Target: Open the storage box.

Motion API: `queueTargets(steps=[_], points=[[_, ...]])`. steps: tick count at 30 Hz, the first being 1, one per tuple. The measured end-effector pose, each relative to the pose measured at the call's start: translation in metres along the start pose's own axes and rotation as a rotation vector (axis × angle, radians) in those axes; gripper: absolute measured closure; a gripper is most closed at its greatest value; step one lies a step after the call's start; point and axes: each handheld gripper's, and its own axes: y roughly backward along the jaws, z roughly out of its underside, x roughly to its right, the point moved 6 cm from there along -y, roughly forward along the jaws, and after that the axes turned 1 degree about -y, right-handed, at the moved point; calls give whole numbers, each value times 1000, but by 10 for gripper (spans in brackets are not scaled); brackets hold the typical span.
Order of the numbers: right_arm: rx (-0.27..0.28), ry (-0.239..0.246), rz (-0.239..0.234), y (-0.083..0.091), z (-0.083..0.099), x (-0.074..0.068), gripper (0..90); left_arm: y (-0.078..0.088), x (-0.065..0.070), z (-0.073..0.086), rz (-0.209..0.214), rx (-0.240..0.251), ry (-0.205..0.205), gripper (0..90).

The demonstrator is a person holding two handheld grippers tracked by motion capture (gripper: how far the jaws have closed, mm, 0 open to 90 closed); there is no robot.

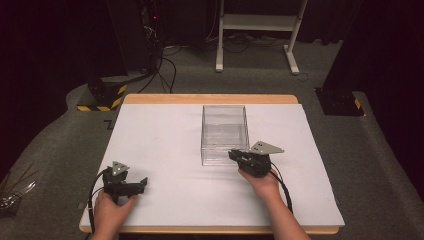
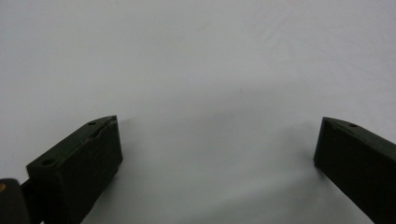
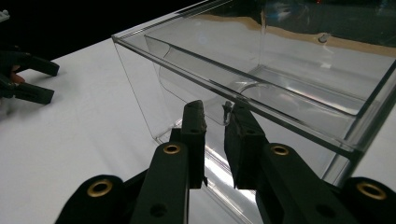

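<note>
High view. A table (image 1: 150, 125) covered by a white sheet is seen from above, with a wooden edge visible at its far and near sides. A clear box (image 1: 224, 134), open at the top and with nothing seen inside, stands on the sheet a little right of centre. The left gripper (image 1: 140, 184) is held low over the near left part of the sheet by the left hand (image 1: 111, 210), its jaws pointing right, well apart from the box. The right gripper (image 1: 234, 155) is held by the right hand (image 1: 262, 184) at the near right corner of the box, its jaws reaching to the box's near wall. A cable trails from each gripper toward the near edge. Beyond the table, a grey carpet, a white frame (image 1: 260, 30) and black stands with yellow-striped bases are seen.

Left gripper view. The two black jaws are spread wide, one at each lower corner, with bare white sheet (image 2: 201, 84) between and beyond them. Nothing is held.

Right gripper view. The jaws are drawn close together, with a narrow gap between their tips. They are placed at the near wall of the box (image 3: 261, 84), below its rim; whether the wall is pinched between them or merely lies behind them cannot be told. The box rests on the white sheet, and its far wall and floor are seen through the clear plastic. At the far left, the left gripper (image 3: 44, 81) is seen with its jaws apart.
</note>
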Motion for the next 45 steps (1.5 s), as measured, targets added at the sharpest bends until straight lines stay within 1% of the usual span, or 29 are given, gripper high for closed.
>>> queueTargets(steps=[10, 17, 22, 25, 27, 28, 30, 31, 32, 35, 36, 38, 40, 43, 45], points=[[1, 11, -17, 7, 3, -2, 824, 0, 0, 0, 0, 0, 1, 9], [4, 15, -18, 12, 6, -3, 843, 0, 0, 0, -1, 0, 1, 9], [11, 8, -23, 17, 9, -6, 858, 0, 0, 0, 0, 0, 0, 9], [13, 14, -23, 19, 11, -8, 860, 0, 0, 0, 0, 0, 1, 9], [13, 19, -21, 20, 11, -9, 854, 0, 0, 0, 0, 0, 1, 9], [12, 21, -19, 21, 12, -10, 835, 0, 0, 0, -1, 0, -1, 9], [14, 11, -33, 20, 11, -10, 752, 0, 0, 0, 0, 0, 1, 9], [14, 11, -33, 20, 11, -10, 752, 0, 0, 0, 0, 0, 1, 9], [12, 7, -31, 17, 10, -10, 714, 0, 0, 0, -1, 0, 1, 9], [12, 3, -41, 15, 9, -9, 712, 0, 0, 0, 0, 0, 0, 9], [15, 5, -45, 14, 8, -9, 717, 0, 0, 0, -1, 0, 1, 9], [21, 3, -61, 13, 6, -9, 772, 0, 0, 0, 0, 0, 1, 9], [26, 3, -69, 12, 6, -9, 778, 0, 0, 0, 0, 0, 1, 9], [29, -1, -84, 15, 7, -8, 820, 0, 0, 0, -1, 0, 1, 9], [30, -2, -84, 16, 8, -7, 832, 0, 0, 0, -1, 0, 0, 9]])
